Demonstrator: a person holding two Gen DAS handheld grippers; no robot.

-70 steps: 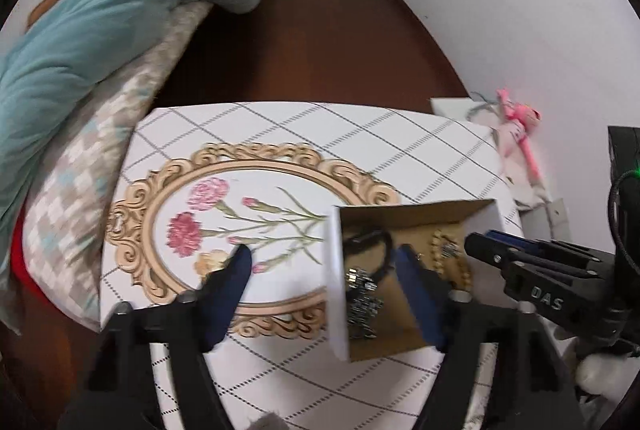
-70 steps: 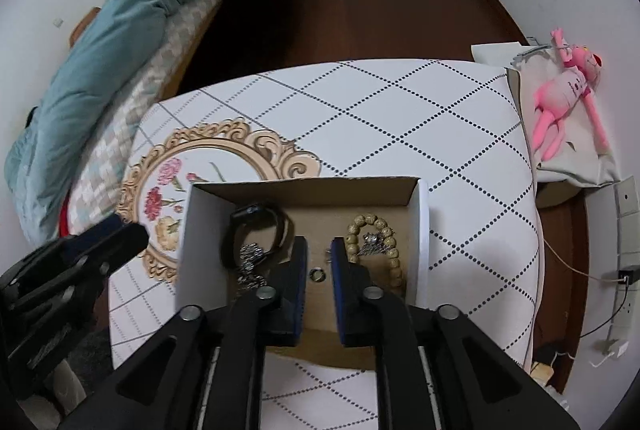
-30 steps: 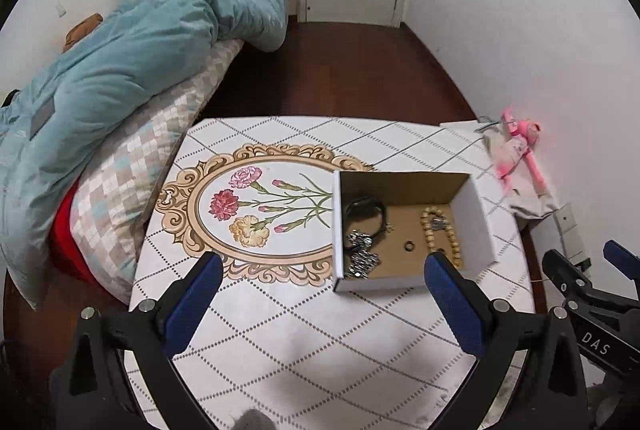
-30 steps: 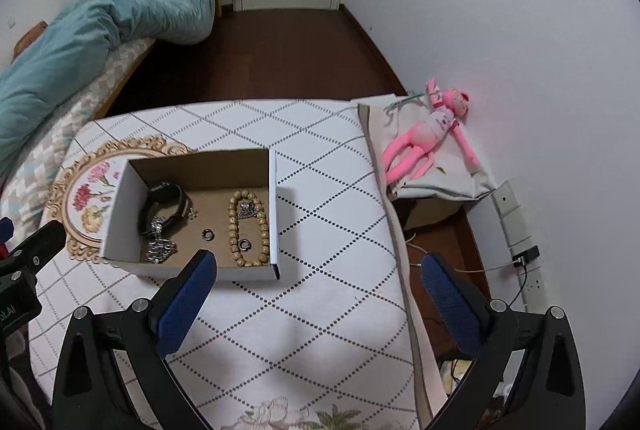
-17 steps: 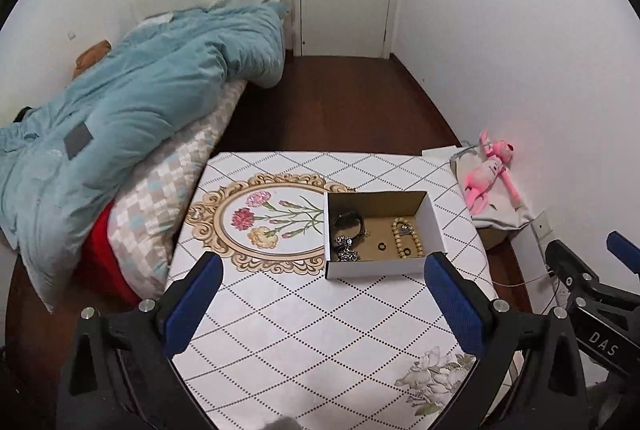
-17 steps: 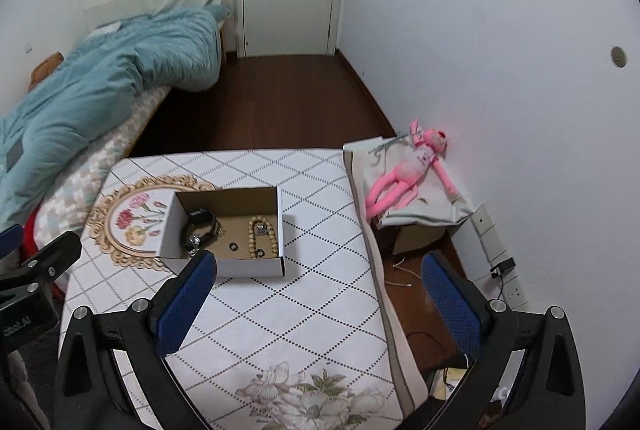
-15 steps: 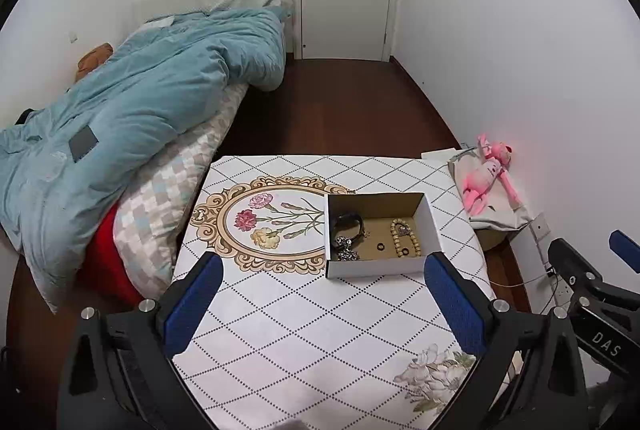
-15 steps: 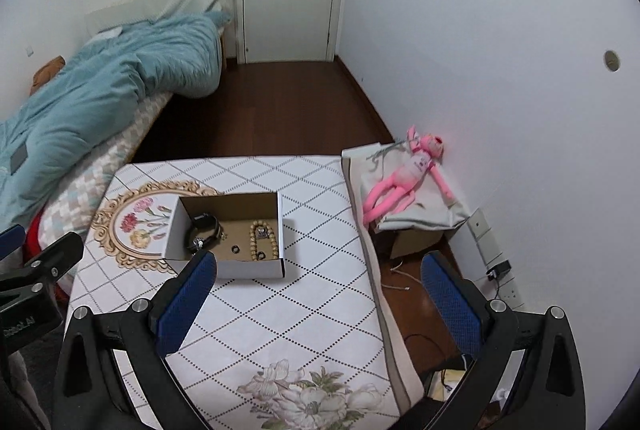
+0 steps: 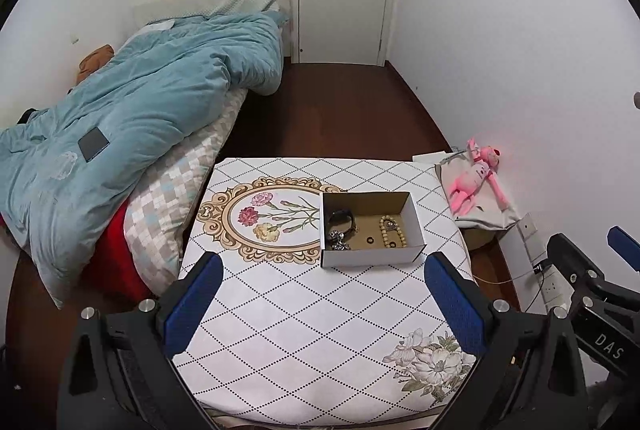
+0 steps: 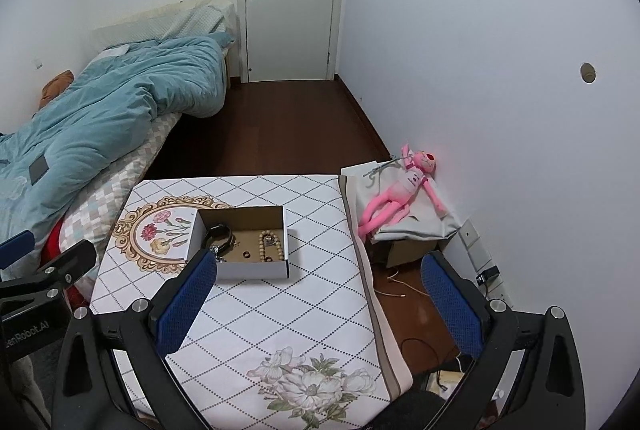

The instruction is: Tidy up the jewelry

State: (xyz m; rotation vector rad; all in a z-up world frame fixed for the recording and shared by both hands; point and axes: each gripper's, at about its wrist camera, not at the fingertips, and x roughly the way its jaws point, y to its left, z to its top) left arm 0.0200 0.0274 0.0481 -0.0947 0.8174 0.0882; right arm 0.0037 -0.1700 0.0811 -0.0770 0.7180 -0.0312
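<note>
**One box, jewelry inside, both grippers high above the table**

Left wrist view: one left gripper [image 9: 322, 294], jaws spread wide, nothing between them, held well above the table [image 9: 304, 326]. One open cardboard box [image 9: 370, 260] sits on the patterned cloth, right of the oval flower print. Inside, counted: one black watch [image 9: 340, 217] at the left end; one tangle of silvery pieces [image 9: 338, 240] just in front of it; two small dark rings [image 9: 370, 240] on the brown floor, the second [image 9: 393, 244] lying inside the bracelet loop; one beige bead bracelet [image 9: 394, 232] at the right end, with a small pale trinket at its top. Items lie loose, not stacked. One pink plush toy [image 9: 476, 175] lies on a grey bag beside the table. One blue duvet [image 9: 132, 117] covers the bed.

Right wrist view: one right gripper [image 10: 316, 300], jaws likewise wide apart and empty. Same box [image 10: 256, 268] near the left finger [image 10: 186, 302], watch [image 10: 219, 233] and bracelet [image 10: 272, 248] visible in it. Smaller pieces too small to count here.
</note>
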